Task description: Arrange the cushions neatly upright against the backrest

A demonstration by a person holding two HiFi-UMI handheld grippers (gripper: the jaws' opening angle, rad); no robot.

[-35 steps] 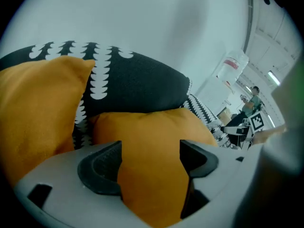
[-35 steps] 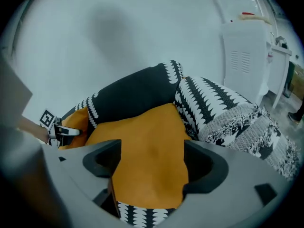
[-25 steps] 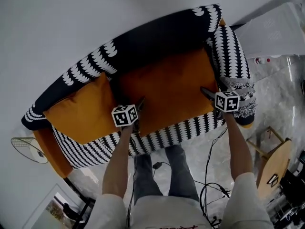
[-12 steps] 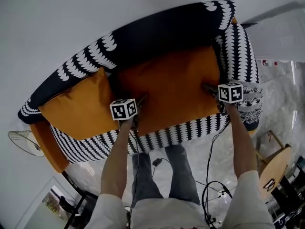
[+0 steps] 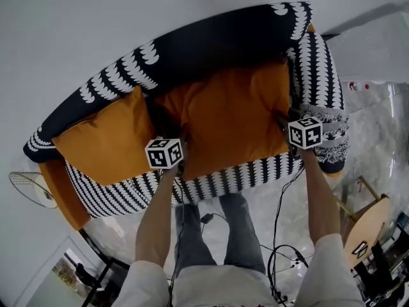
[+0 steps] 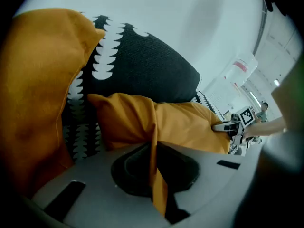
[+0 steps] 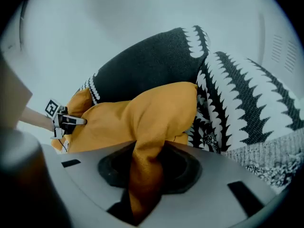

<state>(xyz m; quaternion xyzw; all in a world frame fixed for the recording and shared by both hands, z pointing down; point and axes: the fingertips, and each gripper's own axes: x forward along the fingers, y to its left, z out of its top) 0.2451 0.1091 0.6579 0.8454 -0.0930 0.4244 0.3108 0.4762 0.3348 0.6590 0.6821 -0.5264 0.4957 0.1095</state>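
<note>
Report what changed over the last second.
The left gripper and right gripper have just closed, taking hold of the front corners of the large orange fabric cushion. The smaller orange cushion and black-and-white patterned sofa stayed put.

Black-and-white patterned sofa (image 5: 211, 47), wide orange cushion (image 5: 230, 117) across its seat, second orange cushion (image 5: 108, 142) at left end

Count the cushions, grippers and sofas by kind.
Orange cushions: 2, free cushion and gripped cushion
Grippers: 2, left gripper and right gripper, both clamping the gripped cushion; right jaws have just been closing
Sofa: 1
Total: 5
</note>
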